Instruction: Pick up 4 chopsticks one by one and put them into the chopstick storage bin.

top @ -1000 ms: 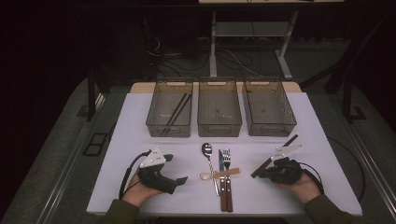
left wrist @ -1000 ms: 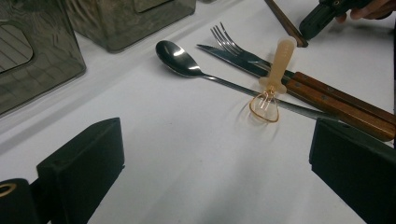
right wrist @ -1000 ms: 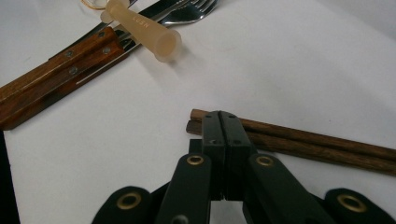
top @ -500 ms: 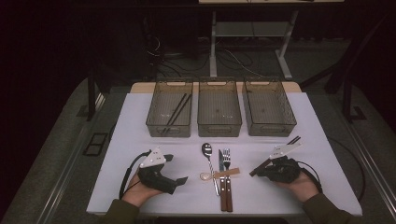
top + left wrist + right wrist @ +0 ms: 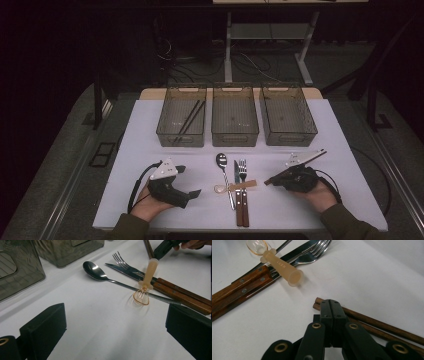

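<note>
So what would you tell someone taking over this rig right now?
Left gripper: open, nothing between the jaws, low over the table.
Right gripper: shut, tips at the brown chopsticks on the table; unclear whether it pinches them.
Done: one dark pair of chopsticks lies in the left bin.
Left: metal spoon, fork, knife and the small amber spoon across them, all on the table, probably to be sorted too.

The gripper (image 5: 331,306) rests closed over 2 brown chopsticks (image 5: 372,326) on white table (image 5: 374,272).
</note>
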`<move>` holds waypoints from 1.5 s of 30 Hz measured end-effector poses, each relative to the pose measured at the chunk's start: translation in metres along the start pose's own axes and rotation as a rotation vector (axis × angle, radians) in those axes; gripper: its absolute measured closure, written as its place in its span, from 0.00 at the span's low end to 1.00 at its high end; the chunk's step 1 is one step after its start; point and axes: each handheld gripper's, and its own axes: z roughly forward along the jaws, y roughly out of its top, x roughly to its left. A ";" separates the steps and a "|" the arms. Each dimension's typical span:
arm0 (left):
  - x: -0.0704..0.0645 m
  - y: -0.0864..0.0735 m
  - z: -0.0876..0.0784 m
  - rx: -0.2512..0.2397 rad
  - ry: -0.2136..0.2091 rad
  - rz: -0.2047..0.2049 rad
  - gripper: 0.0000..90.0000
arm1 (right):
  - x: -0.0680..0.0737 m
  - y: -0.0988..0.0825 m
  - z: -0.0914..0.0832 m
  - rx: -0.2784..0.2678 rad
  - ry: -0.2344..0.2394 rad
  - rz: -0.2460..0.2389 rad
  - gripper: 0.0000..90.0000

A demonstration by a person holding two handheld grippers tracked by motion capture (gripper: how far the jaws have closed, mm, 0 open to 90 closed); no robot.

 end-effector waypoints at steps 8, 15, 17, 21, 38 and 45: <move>0.000 0.000 0.000 0.000 0.000 -0.001 0.02 | -0.002 0.005 0.004 -0.010 -0.009 0.005 1.00; 0.000 0.000 0.000 0.003 -0.001 0.001 0.02 | -0.005 0.007 0.006 -0.014 -0.010 0.007 1.00; 0.000 0.000 0.000 0.003 -0.001 0.000 0.02 | -0.005 0.008 0.006 -0.015 -0.014 0.011 1.00; 0.000 0.000 0.000 0.003 -0.002 0.001 0.02 | -0.007 0.010 0.007 -0.024 -0.014 0.019 1.00; 0.000 0.000 0.001 0.007 -0.001 0.004 0.02 | -0.010 0.016 0.013 -0.020 -0.030 0.011 1.00; 0.000 0.000 0.001 0.007 -0.001 0.003 0.02 | -0.014 0.021 0.016 -0.037 -0.036 0.023 1.00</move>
